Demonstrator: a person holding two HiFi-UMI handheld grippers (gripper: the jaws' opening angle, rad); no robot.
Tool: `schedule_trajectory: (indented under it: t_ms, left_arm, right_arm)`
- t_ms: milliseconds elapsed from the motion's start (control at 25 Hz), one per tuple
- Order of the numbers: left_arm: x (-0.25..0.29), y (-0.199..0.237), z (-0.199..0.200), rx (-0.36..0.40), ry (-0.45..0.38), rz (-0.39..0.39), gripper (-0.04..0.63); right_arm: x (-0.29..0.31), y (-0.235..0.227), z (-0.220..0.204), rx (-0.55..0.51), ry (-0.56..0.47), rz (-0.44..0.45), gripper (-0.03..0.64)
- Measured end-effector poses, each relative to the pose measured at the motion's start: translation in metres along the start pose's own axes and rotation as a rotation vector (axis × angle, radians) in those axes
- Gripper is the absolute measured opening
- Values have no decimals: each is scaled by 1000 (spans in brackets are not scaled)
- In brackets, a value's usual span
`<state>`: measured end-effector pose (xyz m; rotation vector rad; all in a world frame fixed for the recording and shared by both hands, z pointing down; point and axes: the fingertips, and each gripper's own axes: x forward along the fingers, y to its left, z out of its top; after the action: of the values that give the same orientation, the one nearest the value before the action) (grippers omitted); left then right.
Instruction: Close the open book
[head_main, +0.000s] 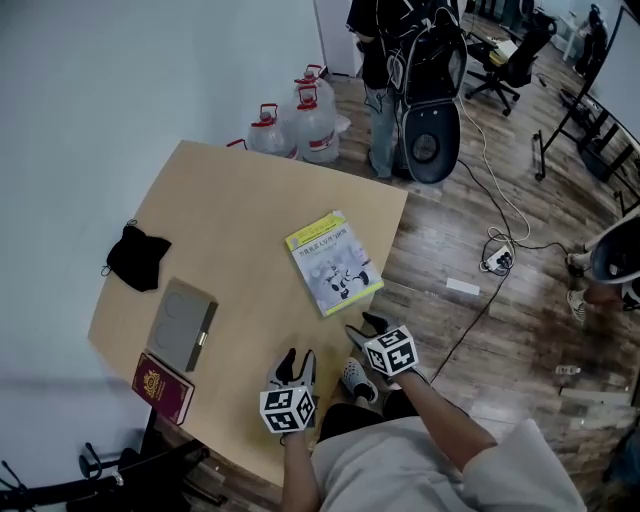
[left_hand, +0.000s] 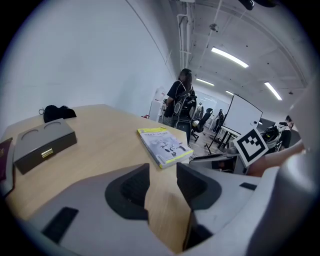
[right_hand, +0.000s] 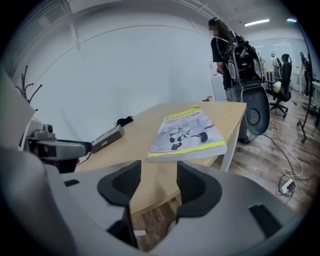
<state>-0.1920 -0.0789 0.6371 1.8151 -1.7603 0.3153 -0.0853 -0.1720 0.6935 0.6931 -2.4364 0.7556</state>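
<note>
The book (head_main: 333, 263) lies closed and flat on the wooden table (head_main: 230, 200), near its right edge, with a yellow-trimmed white cover facing up. My left gripper (head_main: 299, 362) hovers over the table's near edge, short of the book, jaws open and empty. My right gripper (head_main: 365, 327) hangs just off the table's edge, below the book's near corner, also open and empty. In the left gripper view the book (left_hand: 162, 145) lies beyond the open jaws (left_hand: 162, 180). From the right gripper view the book (right_hand: 189, 135) shows past the parted jaws (right_hand: 159, 180), its spine edge toward me.
A grey box (head_main: 185, 325), a dark red booklet (head_main: 163, 387) and a black cloth (head_main: 137, 256) lie on the table's left side. Water jugs (head_main: 300, 125) stand behind the table. A person (head_main: 385, 60) stands by a chair; cables (head_main: 497, 260) run over the floor.
</note>
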Motion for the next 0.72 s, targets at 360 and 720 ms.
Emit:
schedule_trajectory:
  t_ms: [360,720]
  left_arm:
    - [-24,-63,-7,62,-26,-26,179]
    - [-49,-112,-19,92,-71,-20,162]
  right_arm:
    - [-85,21,-23,-140,-57,1,232]
    - [-152,18,-37,-163,-127,-26,218]
